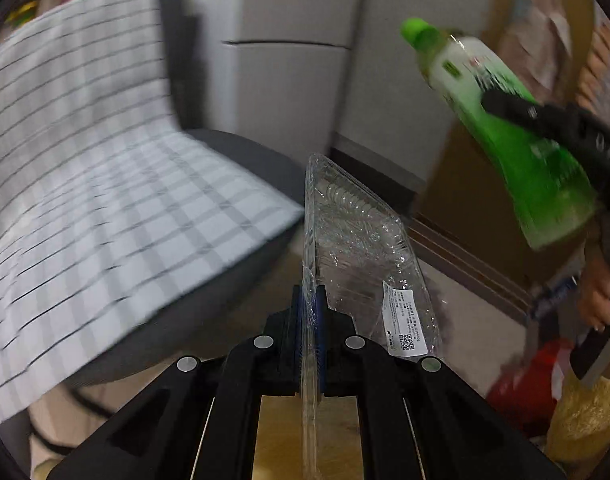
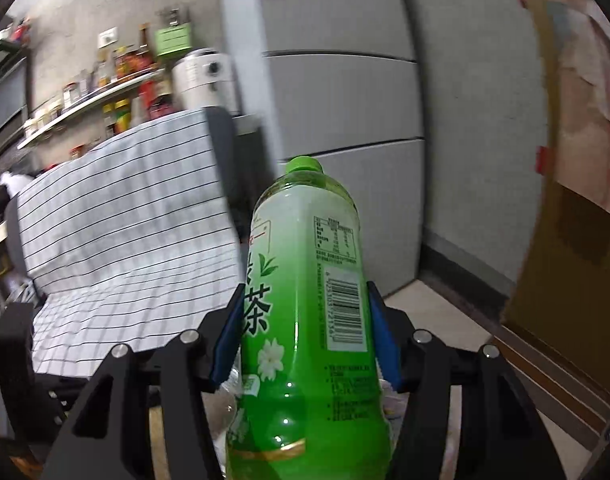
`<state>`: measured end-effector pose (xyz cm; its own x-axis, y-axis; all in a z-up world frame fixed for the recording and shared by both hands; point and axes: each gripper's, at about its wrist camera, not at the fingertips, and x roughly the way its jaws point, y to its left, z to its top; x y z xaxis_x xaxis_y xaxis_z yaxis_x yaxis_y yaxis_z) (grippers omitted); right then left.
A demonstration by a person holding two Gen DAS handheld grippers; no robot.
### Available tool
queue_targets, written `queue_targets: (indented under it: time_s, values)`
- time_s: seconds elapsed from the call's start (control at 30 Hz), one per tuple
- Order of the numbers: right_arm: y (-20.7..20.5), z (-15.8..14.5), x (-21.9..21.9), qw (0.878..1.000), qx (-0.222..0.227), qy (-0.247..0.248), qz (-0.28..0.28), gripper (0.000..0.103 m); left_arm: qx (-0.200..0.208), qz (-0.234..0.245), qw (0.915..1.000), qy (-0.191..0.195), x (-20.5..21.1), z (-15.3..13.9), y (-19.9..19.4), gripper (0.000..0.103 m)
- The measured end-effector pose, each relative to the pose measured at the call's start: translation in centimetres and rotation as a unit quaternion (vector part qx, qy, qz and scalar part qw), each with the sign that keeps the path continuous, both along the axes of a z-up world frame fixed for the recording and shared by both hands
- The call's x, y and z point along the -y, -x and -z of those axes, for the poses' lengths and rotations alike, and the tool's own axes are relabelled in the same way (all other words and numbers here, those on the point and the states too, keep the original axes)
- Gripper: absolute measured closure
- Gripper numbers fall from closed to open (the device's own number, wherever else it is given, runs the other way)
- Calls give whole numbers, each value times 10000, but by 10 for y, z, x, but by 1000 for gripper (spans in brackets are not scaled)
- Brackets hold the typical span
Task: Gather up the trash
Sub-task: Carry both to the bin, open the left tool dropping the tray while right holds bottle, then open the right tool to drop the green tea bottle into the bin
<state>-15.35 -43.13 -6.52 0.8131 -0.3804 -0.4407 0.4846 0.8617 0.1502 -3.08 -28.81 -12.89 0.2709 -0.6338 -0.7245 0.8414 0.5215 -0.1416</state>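
Note:
My left gripper (image 1: pixel 310 300) is shut on the rim of a clear plastic food tray (image 1: pixel 357 248), which stands on edge in the air with a white label at its lower right. My right gripper (image 2: pixel 305 304) is shut on a green tea bottle (image 2: pixel 305 300) with a green cap, its blue pads (image 2: pixel 229 336) pressing both sides. In the left wrist view the same bottle (image 1: pixel 501 128) is at upper right, tilted, with the right gripper's black finger (image 1: pixel 545 120) across it.
A grey chair draped with a white checked cloth (image 1: pixel 105 184) stands at left, and it also shows in the right wrist view (image 2: pixel 129 240). A grey fridge (image 2: pixel 345 80) is behind. A brown door (image 2: pixel 577 260) is at right. A red bag (image 1: pixel 525 384) lies on the floor.

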Motion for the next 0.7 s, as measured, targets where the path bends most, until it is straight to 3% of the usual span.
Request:
queue_targets:
  time_s: [0.2, 0.3, 0.37, 0.4, 0.53, 0.7]
  values:
    - [22, 8, 31, 9992, -34, -136, 386, 47, -157, 755, 9969, -179, 71, 19, 17, 97]
    - [30, 11, 42, 9984, -57, -199, 523, 47, -216, 916, 9951, -304, 93, 28, 23, 88]
    - [34, 15, 45, 9980, -89, -234, 577, 47, -133, 840, 9956, -399, 104, 35, 23, 62]
    - [35, 17, 47, 9979, -111, -252, 593, 47, -103, 799, 9960, -398, 103, 36, 23, 59]
    - [38, 26, 51, 9973, -209, -293, 640, 47, -147, 619, 9975, -293, 92, 33, 13, 58]
    - [33, 36, 48, 9968, -337, -361, 625, 46, 204, 47, 9994, -258, 58, 15, -1, 58]
